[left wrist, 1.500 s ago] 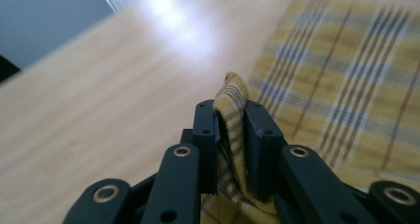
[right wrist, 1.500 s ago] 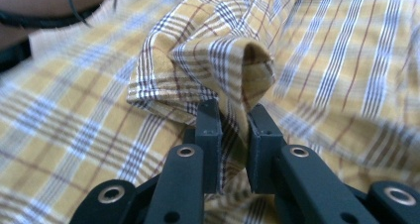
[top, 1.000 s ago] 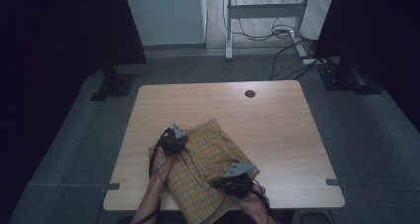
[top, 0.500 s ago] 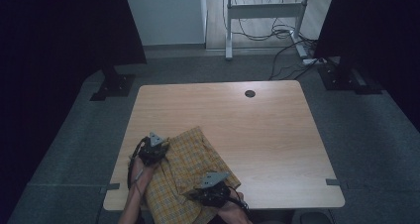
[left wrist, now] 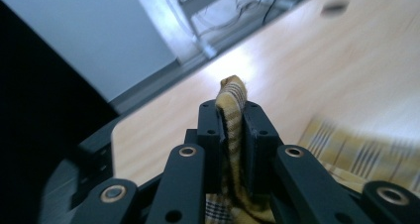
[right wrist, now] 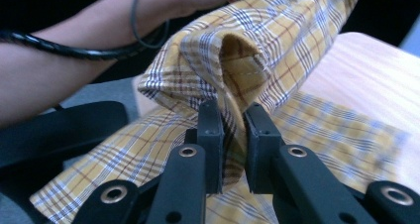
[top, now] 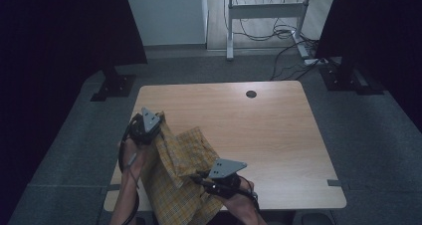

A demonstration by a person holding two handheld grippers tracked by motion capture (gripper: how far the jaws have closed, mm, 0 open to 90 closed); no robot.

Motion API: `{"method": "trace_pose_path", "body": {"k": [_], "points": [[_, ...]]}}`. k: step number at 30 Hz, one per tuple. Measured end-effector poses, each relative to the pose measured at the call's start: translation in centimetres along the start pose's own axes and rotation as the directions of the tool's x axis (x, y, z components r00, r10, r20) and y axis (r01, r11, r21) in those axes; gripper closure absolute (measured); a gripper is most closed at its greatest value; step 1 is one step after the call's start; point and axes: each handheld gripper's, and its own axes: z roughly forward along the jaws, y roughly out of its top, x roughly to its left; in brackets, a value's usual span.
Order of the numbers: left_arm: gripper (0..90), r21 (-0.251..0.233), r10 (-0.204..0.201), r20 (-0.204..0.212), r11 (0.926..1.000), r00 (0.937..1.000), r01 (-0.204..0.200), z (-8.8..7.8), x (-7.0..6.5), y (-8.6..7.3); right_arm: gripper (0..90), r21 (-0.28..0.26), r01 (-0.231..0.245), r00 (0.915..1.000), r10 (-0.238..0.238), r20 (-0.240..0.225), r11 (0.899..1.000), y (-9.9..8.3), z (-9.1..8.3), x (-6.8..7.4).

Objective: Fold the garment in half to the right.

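Item: yellow plaid cloth (top: 179, 177), checked in dark and white lines, one stitched hem visible in the right gripper view. Position: near-left corner of the wooden table (top: 268, 135), partly lifted off the surface, its lower part hanging past the near edge. A raised fold runs between the two grippers; a flatter portion lies on the tabletop just beside them.

Left gripper (top: 158, 120): at the left edge of the table, jaws clenched on a bunched corner of the cloth, which pokes up above the jaw tips in the left gripper view (left wrist: 231, 120). Grey three-cornered plate on top; black cable trailing along the forearm.

Right gripper (top: 198, 177): near the near edge, jaws pinching a doubled fold of the cloth (right wrist: 233, 135). Grey plate on top.

Table surface: light wood, a small round cable hole (top: 251, 93) close to the far edge.

Surroundings: grey floor (top: 373, 130), dark curtains at both sides, a second desk frame (top: 268, 11) with loose cables beyond.
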Motion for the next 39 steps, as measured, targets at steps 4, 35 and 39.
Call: {"method": "trace_pose_path", "body": {"k": [4, 35, 39], "points": [[79.8, -0.007, -0.093, 0.106, 0.9955, 0.99, 0.094, 3.1, -0.8, -1.2, 79.5, 0.028, -0.051, 0.9977, 0.049, 0.046, 0.998, -2.5, -1.0, -2.2], [53.4, 0.205, -0.394, 0.159, 0.91, 0.9051, 0.36, 9.5, 0.8, -8.4, 81.1, 0.277, -0.092, 0.9934, 0.069, 0.092, 0.956, -12.3, 0.4, -3.4], [49.9, 0.205, -0.388, 0.172, 0.9132, 0.9056, 0.352, 8.4, 1.2, -8.7, 79.2, 0.275, -0.098, 0.9932, 0.076, 0.088, 0.956, -12.3, 0.3, -3.4]]}}
